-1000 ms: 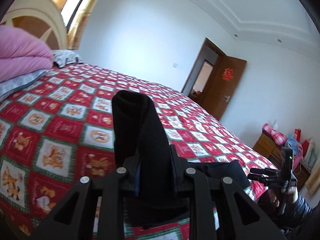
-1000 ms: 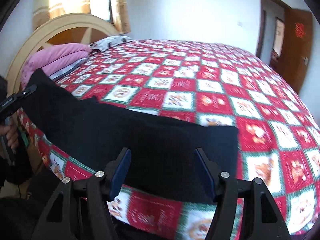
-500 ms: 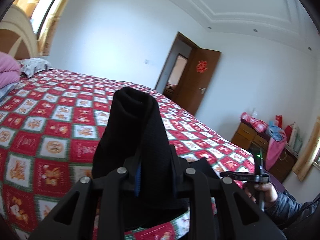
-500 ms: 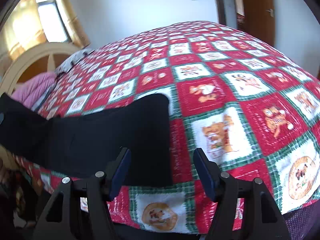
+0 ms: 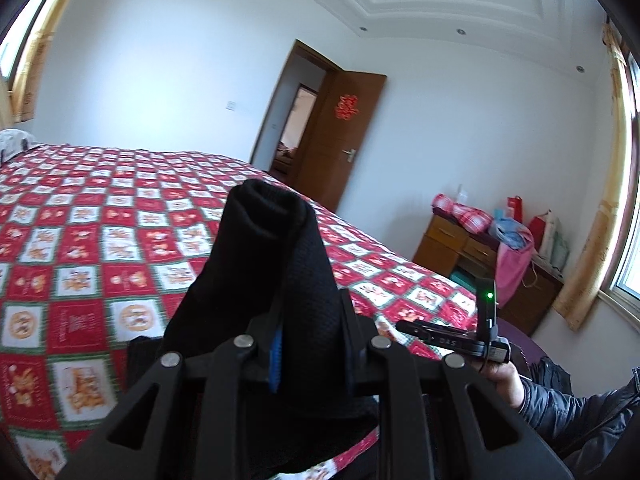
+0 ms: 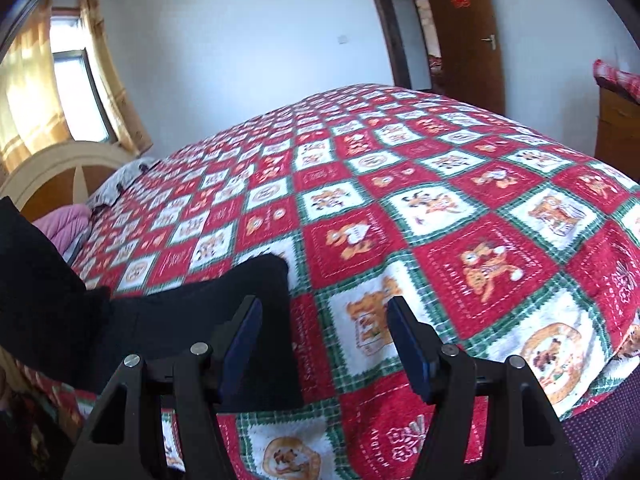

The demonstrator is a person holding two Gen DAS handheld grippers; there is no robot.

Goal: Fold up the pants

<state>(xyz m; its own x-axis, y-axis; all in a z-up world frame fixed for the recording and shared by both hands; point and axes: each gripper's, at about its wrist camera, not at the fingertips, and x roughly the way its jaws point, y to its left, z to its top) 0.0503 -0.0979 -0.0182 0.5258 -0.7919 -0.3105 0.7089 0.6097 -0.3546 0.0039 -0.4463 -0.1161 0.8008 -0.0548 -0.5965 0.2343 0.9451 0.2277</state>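
My left gripper (image 5: 310,320) is shut on a bunched end of the black pants (image 5: 276,280) and holds it up above the bed. The pants' other end (image 6: 192,320) lies flat on the red patchwork bedspread (image 6: 440,208) near the front edge. My right gripper (image 6: 322,320) is open and empty just right of that end, low over the bedspread. The right gripper also shows in the left wrist view (image 5: 452,336), held in a hand at the right.
A wooden headboard (image 6: 52,176) and pink bedding (image 6: 68,224) stand at the left. A wooden dresser (image 5: 472,256) with clothes and bags stands by the wall at the right. An open brown door (image 5: 344,140) is behind the bed.
My left gripper has swung right with the pants still in it. My right gripper has moved right, off the flat end of the pants, and stays open.
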